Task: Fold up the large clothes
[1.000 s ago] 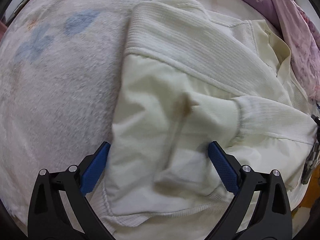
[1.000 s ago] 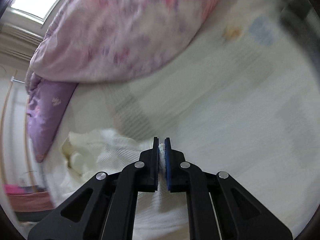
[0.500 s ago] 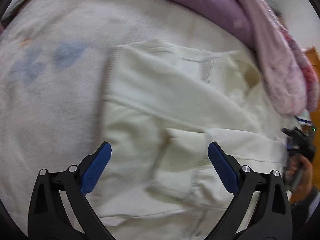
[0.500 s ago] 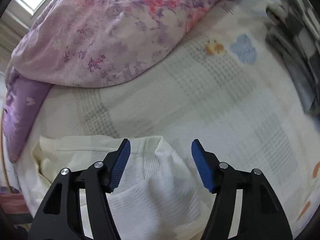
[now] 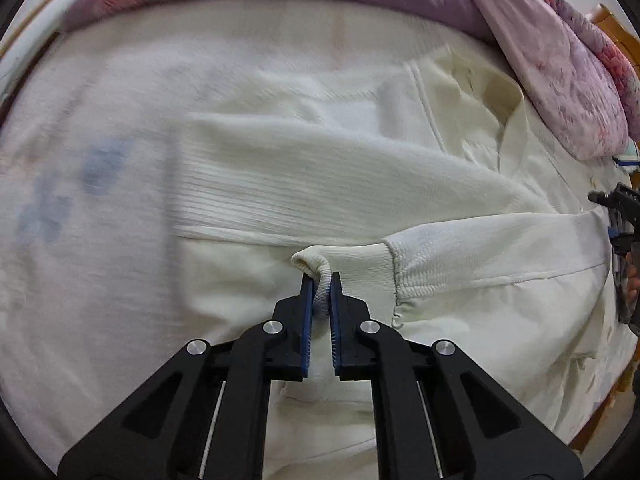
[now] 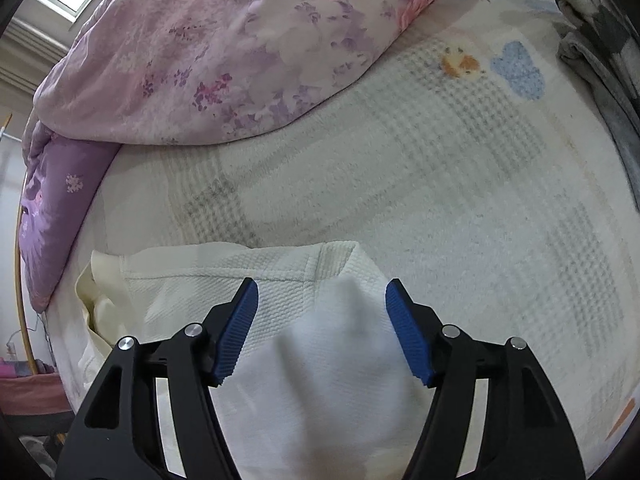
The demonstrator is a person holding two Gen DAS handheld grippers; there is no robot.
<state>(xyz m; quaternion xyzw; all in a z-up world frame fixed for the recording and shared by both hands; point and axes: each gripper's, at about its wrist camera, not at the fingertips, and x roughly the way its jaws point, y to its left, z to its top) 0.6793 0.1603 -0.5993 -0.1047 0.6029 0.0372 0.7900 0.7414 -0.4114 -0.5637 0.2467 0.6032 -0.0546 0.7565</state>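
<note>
A cream knitted sweater lies spread on the bed, with one sleeve folded across its body. My left gripper is shut on the ribbed cuff of that sleeve, near the middle of the garment. In the right wrist view my right gripper is open, and a corner of the sweater lies under and between its blue pads, not pinched. The right gripper also shows at the right edge of the left wrist view.
A white patterned blanket covers the bed. A pink floral quilt and a purple pillow lie along the far side. Grey clothes are piled at the right. The bed's wooden edge shows at the lower right.
My left gripper was open over the sweater and has now shut on the sleeve cuff. My right gripper was shut on the fabric, then let go and stays open.
</note>
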